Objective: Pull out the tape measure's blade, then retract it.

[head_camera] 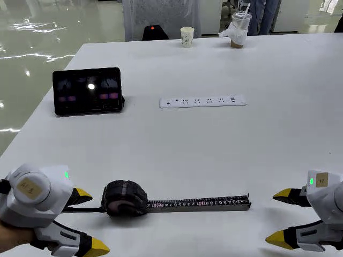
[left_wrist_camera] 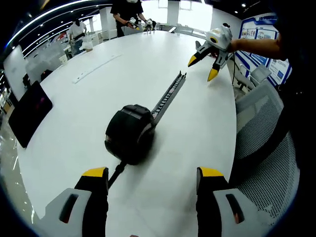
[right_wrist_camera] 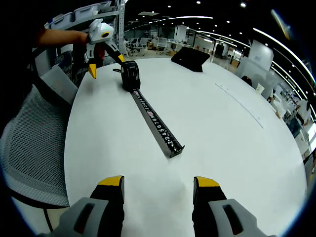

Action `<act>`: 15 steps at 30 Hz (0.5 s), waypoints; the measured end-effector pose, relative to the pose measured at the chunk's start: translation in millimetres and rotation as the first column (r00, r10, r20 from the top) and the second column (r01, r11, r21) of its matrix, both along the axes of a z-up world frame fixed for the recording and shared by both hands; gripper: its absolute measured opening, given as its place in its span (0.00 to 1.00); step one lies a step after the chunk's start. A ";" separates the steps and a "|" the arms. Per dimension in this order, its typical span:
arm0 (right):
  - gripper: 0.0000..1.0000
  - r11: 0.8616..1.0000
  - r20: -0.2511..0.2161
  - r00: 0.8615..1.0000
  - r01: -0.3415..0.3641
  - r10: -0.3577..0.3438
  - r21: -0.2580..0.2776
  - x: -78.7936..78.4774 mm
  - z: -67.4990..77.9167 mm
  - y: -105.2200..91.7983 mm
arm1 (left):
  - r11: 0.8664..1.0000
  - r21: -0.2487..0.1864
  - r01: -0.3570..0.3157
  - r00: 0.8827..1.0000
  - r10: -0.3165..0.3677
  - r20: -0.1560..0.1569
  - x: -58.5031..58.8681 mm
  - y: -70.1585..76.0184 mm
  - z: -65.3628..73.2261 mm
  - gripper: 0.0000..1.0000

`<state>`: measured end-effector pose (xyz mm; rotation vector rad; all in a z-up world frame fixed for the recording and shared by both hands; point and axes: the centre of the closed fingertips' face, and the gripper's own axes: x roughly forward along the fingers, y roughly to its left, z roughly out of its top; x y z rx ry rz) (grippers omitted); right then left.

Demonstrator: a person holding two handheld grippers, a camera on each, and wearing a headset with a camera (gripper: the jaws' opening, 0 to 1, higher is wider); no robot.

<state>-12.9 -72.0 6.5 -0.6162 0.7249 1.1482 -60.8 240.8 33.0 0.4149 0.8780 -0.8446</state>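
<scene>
In the head view, the tape measure (head_camera: 125, 198) sat on the white table (head_camera: 214, 144) with its blade (head_camera: 198, 203) drawn out flat to the right of the case. The left gripper (head_camera: 91, 221) stood just left of the case, jaws spread wide and holding nothing, its body cut off by the frame's lower edge. The right gripper (head_camera: 277, 216) stood apart from the blade's hooked end, on the far side from the case. It too gaped empty and was clipped by the frame's right edge. A tablet (head_camera: 87, 91) and a power strip (head_camera: 203, 101) lay well beyond the case. The tablet's screen was too blurred to read.

In the left gripper view, the case hid the blade's mouth, and a dark strap (left_wrist_camera: 116, 173) trailed from the case towards one jaw.

In the right gripper view, the blade's numerals near the case were too small to read.
</scene>
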 end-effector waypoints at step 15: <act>0.69 0.992 -0.006 0.994 0.106 -0.105 0.063 -19.0 5.4 3.8 | 0.987 -0.078 -0.140 0.989 0.144 0.041 -17.1 -11.6 3.6 0.83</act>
